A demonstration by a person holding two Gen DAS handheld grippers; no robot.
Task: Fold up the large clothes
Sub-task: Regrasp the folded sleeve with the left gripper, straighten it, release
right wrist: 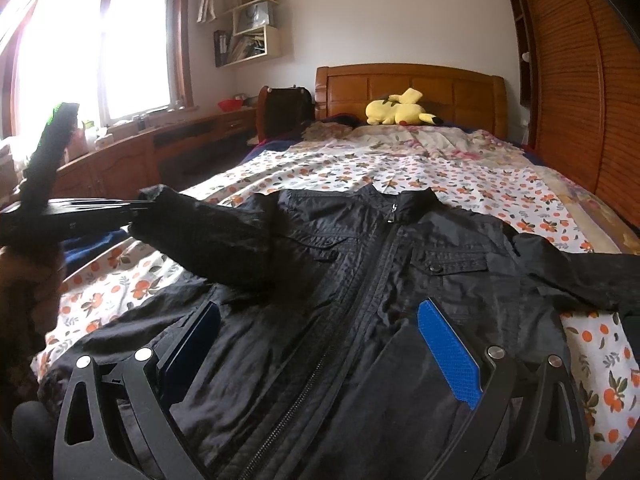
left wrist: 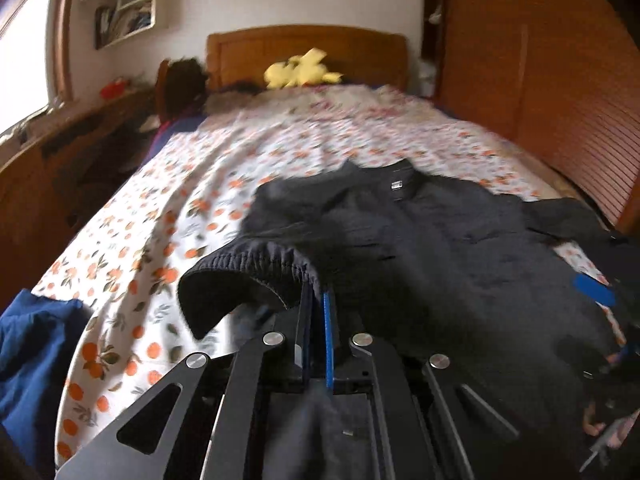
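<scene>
Clamped tight between the pads of the left claw (left wrist: 316, 304) is the ribbed cuff (left wrist: 248, 276) of a black jacket (right wrist: 360, 280), its sleeve (right wrist: 208, 232) lifted clear of the bed (right wrist: 500, 184) and stretched over the jacket's chest. Wide apart and holding nothing, the jaws of the right claw (right wrist: 320, 344) hover just over the jacket's lower front, astride its closed zip (right wrist: 360, 292). Outward from both, the jacket lies front up near the foot edge of the bed on an orange-print sheet, collar toward the wooden headboard (right wrist: 408, 80), where a yellow plush toy (right wrist: 400, 110) rests.
</scene>
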